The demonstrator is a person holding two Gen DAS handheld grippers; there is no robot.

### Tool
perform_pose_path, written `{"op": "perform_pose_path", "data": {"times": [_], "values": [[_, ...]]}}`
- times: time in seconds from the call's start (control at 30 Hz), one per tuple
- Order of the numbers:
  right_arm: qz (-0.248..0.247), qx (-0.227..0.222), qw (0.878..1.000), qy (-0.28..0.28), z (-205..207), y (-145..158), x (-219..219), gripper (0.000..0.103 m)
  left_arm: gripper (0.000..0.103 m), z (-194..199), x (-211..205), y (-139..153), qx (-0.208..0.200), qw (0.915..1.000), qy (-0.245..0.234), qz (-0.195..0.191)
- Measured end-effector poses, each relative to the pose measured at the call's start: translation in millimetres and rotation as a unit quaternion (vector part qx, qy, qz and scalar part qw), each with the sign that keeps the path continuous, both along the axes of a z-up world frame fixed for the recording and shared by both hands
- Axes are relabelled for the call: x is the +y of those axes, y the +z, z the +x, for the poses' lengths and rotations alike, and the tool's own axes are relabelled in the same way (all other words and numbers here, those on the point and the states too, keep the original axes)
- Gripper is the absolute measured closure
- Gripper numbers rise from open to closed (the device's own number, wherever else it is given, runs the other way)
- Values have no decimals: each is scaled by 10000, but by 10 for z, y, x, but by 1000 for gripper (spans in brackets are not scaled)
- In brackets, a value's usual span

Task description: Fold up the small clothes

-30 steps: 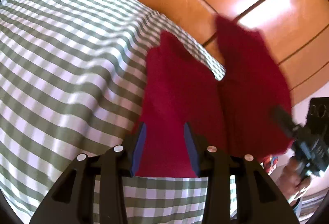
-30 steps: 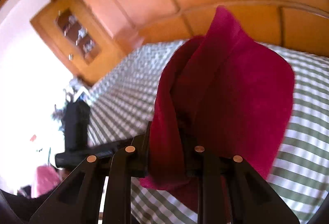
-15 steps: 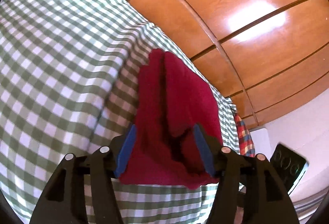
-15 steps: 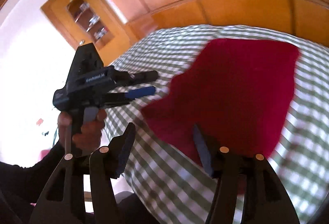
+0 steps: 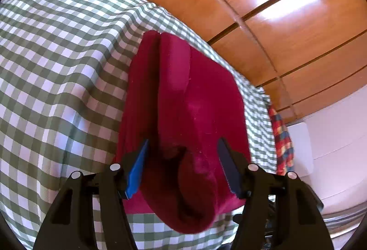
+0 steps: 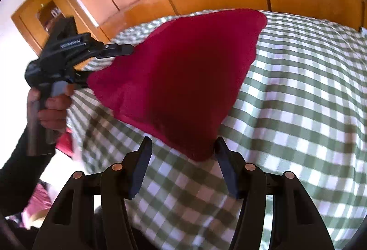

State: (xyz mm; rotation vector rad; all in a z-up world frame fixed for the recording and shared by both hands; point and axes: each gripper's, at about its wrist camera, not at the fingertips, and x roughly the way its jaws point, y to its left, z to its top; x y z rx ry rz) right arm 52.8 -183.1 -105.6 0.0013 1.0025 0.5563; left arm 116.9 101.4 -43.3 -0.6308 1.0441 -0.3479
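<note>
A dark red cloth (image 5: 183, 101) lies folded on the green-and-white checked tablecloth (image 5: 57, 55). My left gripper (image 5: 182, 167) is open, its fingers wide apart around the cloth's near edge, which bulges loose between them. In the right wrist view the cloth (image 6: 183, 71) lies as a flat folded piece with its near corner at my right gripper (image 6: 183, 162), which is open and empty just short of it. The left gripper (image 6: 107, 59) shows there at the cloth's far left edge, held by a hand.
Orange wood panelling (image 5: 263, 9) rises behind the table. A multicoloured plaid cloth (image 5: 281, 135) hangs at the table's right edge beside a white appliance (image 5: 321, 146). A wooden cabinet (image 6: 45, 13) stands at the left in the right wrist view.
Both grippers held the red cloth up a second ago. The right let go and drew back, the cloth dropped flat on the table, and the left gripper has opened.
</note>
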Motion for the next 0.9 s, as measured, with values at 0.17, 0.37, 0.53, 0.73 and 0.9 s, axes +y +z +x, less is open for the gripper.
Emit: {"op": "perform_pose_path", "data": {"times": [0.17, 0.37, 0.53, 0.73, 0.9], "values": [[-78, -313, 9995, -40, -57, 126, -11, 92, 88, -87, -40, 84, -192, 9985, 61, 504], [-195, 80, 9997, -96, -81, -210, -71, 92, 87, -263, 12, -229, 72, 9961, 69, 882], [-80, 71, 9999, -17, -83, -94, -145, 86, 79, -329, -50, -236, -85, 9930, 205, 1160], [19, -64, 10000, -43, -85, 151, -354, 45, 68, -340, -70, 161, -635, 9789, 430, 1895], [63, -331, 9990, -286, 201, 407, -369, 45, 69, -283, -84, 395, -1056, 9712, 547, 2063]]}}
